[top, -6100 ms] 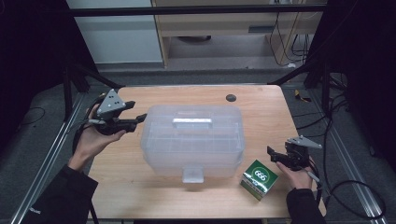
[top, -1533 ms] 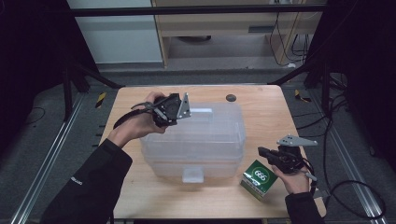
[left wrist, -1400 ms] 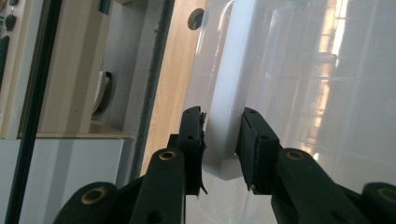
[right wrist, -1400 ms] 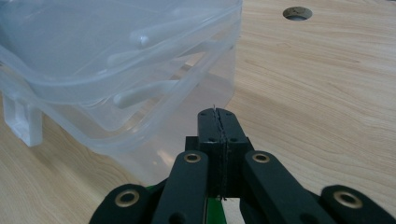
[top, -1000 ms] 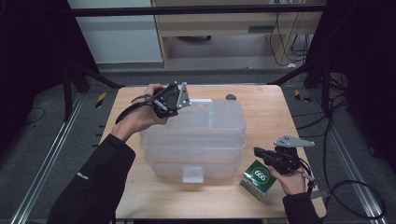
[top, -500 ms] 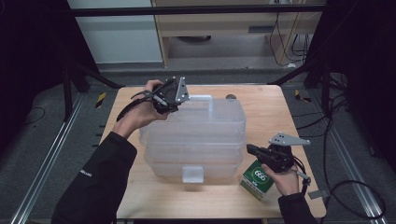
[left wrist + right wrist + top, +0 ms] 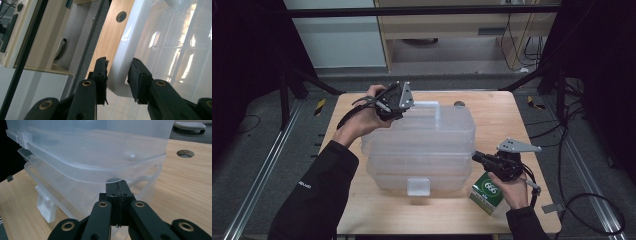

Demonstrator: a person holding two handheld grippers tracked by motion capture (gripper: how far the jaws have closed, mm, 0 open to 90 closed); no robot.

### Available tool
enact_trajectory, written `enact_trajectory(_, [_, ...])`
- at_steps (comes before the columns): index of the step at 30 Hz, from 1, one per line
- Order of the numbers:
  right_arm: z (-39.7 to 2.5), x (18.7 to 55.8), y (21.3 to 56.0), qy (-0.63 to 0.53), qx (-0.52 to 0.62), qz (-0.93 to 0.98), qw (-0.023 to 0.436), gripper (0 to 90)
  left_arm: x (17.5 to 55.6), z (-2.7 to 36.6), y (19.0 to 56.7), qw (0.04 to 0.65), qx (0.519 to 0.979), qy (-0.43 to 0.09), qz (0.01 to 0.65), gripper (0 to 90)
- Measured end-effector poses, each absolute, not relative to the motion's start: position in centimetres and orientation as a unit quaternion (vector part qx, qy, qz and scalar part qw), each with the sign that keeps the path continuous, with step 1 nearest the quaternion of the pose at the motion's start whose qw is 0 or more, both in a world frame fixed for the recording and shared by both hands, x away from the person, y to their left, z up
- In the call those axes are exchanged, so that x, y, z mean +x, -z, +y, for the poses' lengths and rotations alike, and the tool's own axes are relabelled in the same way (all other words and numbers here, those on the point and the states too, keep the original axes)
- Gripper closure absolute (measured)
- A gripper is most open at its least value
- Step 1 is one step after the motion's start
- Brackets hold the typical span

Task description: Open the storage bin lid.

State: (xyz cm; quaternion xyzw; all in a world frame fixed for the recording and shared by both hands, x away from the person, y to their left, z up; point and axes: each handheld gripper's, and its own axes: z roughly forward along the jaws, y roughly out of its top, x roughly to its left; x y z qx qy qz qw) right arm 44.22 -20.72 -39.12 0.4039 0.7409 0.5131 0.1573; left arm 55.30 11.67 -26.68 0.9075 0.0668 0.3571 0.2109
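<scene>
A clear plastic box sat mid-table, its lid raised at the back, white handle upright

Wooden table, light grain, rectangular, on a dark frame. 1 round hole through the top near the far edge, right of centre; the same hole noted in the left gripper view and in the right gripper view.

Grey floor on all sides. Beyond the far edge, 1 wooden cabinet, open-fronted; white panel to its left; hanging cables to its right.

2 yellow-and-black strips on the floor, 1 at the far left corner, 1 at the far right corner. Metal rail along the left side. Small grey plate on the floor, near right.
</scene>
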Motion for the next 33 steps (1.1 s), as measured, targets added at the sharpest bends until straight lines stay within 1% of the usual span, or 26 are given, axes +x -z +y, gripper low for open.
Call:
enact_trajectory(1, [-20.7,44.2,39.1,-0.513,0.404,0.741,0.157,90.0,55.3,11.7,26.6,0.209,0.908,-0.359,0.064,67.2])
enact_trajectory(3, [-20.8,44.2,39.2,-0.511,0.405,0.742,0.155,90.0,55.2,11.9,26.6,0.215,0.906,-0.359,0.068,61.5])
enact_trajectory(8, [-20.7,44.3,39.3,-0.506,0.406,0.745,0.154,90.0,54.5,13.1,26.2,0.252,0.902,-0.343,0.075,53.3])
enact_trajectory(9, [-20.7,44.3,39.3,-0.506,0.406,0.745,0.154,90.0,54.5,13.1,26.2,0.252,0.902,-0.343,0.075,51.9])
enact_trajectory(10, [-20.7,44.3,39.3,-0.506,0.405,0.746,0.155,90.0,54.3,13.4,26.0,0.262,0.9,-0.34,0.079,51.9])
enact_trajectory(11, [-20.7,44.3,39.3,-0.504,0.405,0.746,0.156,90.0,54.0,13.9,25.8,0.279,0.895,-0.337,0.085,50.0])
enact_trajectory(15, [-20.7,44.3,39.3,-0.505,0.405,0.747,0.154,90.0,53.5,14.7,25.5,0.295,0.892,-0.33,0.096,48.3])
enact_trajectory(20, [-20.7,44.3,39.2,-0.504,0.406,0.747,0.155,90.0,52.6,16.2,25.4,0.316,0.884,-0.325,0.118,47.9])
enact_trajectory(23, [-20.7,44.3,39.2,-0.504,0.405,0.747,0.154,90.0,52.3,17.4,25.5,0.34,0.874,-0.317,0.142,48.8])
enact_trajectory(29, [-20.6,44.3,39.2,-0.502,0.406,0.748,0.155,90.0,52.1,19.6,25.6,0.371,0.857,-0.306,0.186,54.2])
enact_trajectory(33, [-20.6,44.3,39.2,-0.502,0.406,0.748,0.156,90.0,51.8,20.7,25.8,0.386,0.844,-0.308,0.208,60.7])
